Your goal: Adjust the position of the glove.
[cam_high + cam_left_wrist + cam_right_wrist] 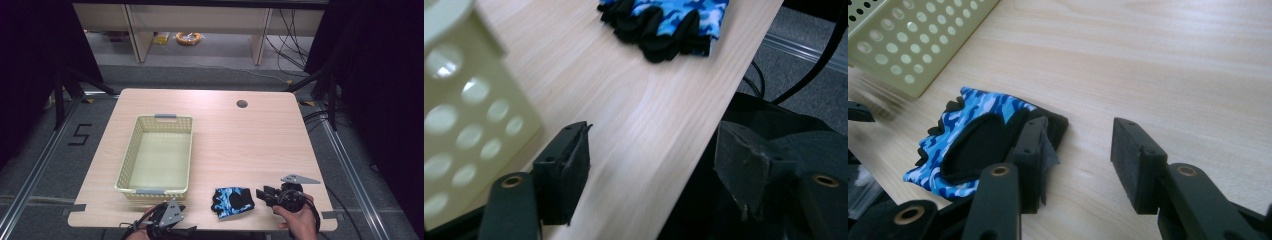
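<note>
— Glove, blue camouflage fabric with black fingerless tips and a black palm patch (232, 201): where does it lie?
— Flat on the pale wooden table (240, 145), at the near edge, right of the cream perforated plastic basket (131, 155) and apart from it.
— And the grippers?
— The right gripper (1075, 162) sits just right of the glove, jaws parted with nothing between them; one jaw reaches over the cuff edge. The left gripper (651, 167) hangs at the near table edge beside the basket, jaws wide and empty.
— How will it handle?
— Light, soft and limp, I judge; it should fold and droop once lifted, not slip. The thicker black cuff at its right end looks the best place to pinch.
</note>
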The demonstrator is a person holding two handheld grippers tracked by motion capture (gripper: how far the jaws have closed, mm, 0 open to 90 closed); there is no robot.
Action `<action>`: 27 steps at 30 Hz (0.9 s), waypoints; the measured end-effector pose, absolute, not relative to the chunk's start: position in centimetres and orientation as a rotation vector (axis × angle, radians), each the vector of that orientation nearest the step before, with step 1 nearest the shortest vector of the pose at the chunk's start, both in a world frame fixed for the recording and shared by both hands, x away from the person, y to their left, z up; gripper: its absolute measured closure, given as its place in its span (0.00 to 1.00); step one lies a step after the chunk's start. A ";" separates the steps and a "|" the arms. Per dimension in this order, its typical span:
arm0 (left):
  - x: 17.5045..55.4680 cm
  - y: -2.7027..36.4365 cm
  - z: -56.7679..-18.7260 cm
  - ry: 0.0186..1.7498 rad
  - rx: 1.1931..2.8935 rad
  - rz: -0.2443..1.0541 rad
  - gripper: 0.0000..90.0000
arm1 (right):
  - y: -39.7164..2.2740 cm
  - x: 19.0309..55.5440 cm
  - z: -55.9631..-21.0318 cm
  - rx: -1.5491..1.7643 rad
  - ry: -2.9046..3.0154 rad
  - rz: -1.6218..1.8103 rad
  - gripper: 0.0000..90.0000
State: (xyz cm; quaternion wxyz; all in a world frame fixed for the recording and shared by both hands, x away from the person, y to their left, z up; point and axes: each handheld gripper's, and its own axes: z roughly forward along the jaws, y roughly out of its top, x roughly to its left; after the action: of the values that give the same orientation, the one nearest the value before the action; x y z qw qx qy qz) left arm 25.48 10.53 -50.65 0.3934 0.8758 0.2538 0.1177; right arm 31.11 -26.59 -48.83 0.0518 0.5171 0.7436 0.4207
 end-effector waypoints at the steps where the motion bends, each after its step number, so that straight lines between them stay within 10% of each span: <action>1: 25.6 10.2 -50.5 0.638 2.229 0.303 0.34 | -26.6 31.1 -48.8 1.573 2.262 1.280 0.66; 27: 28.6 4.0 -50.8 0.534 2.316 0.351 0.49 | -25.6 32.0 -51.1 1.647 2.338 1.411 0.63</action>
State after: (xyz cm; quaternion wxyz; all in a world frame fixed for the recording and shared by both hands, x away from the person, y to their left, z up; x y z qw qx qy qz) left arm 28.55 3.97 -50.75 0.3611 0.8990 0.2071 0.1360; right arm 31.98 -25.60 -51.07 -0.0238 0.5162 0.7329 0.4425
